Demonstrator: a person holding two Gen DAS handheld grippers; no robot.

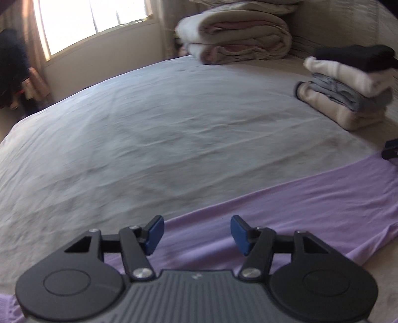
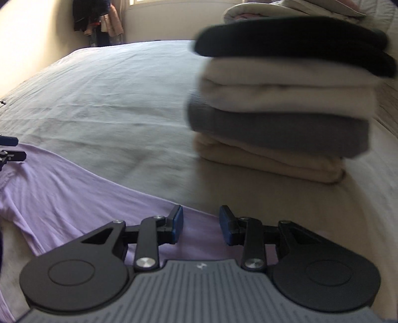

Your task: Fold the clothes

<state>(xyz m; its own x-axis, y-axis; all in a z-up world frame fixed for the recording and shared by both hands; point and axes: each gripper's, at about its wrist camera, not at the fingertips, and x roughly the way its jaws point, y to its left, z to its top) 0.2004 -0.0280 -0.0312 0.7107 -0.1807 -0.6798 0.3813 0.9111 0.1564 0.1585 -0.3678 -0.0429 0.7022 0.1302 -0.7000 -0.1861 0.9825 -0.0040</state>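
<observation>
A lilac shirt point(image 1: 286, 208) lies spread flat on the bed; it also shows in the right wrist view point(image 2: 62, 188). My left gripper point(image 1: 197, 234) is open and empty, just above the shirt's far edge. My right gripper point(image 2: 201, 228) is open and empty, over another part of the shirt's edge. A stack of folded clothes point(image 2: 286, 106), black on top, then cream, grey and beige, stands on the bed ahead of the right gripper; it shows at the right in the left wrist view point(image 1: 348, 87). The left gripper's fingers point(image 2: 10, 149) show at the left edge of the right wrist view.
The bed's grey-white sheet point(image 1: 154, 129) stretches ahead. Folded blankets point(image 1: 236, 37) are piled at the bed's far end. A window point(image 1: 94, 22) with a curtain is beyond, and dark clothes point(image 2: 97, 17) hang by the wall.
</observation>
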